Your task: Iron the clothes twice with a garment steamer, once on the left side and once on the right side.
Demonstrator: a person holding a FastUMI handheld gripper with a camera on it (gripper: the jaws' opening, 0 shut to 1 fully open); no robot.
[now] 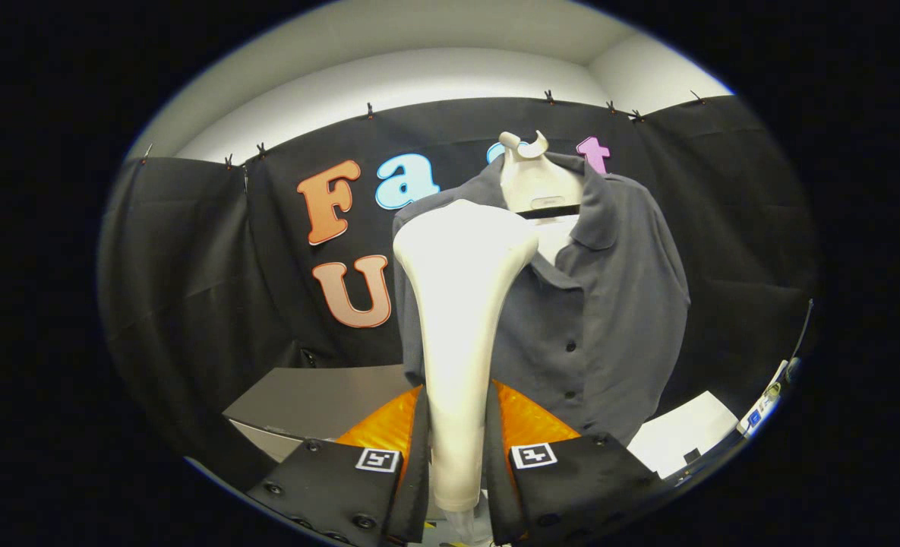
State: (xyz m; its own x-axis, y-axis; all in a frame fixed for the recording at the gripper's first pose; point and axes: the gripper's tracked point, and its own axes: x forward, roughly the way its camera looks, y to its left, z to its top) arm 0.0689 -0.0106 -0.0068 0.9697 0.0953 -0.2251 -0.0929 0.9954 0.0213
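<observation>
A dark grey button-up shirt (601,304) hangs on a pale mannequin torso (535,186) in front of the black cloth wall. My gripper (457,433) is shut on the handle of a white garment steamer (461,304), which stands upright between the fingers. The steamer's broad head rises in front of the shirt's left half, at chest and shoulder height. I cannot tell whether the head touches the cloth. The shirt's button row and its right half show beyond the steamer.
A grey tabletop (320,403) lies below the shirt, left of the fingers. A white sheet or box (681,433) lies at the lower right, with a small device and a cable (772,395) beside it. Black cloth walls surround the booth.
</observation>
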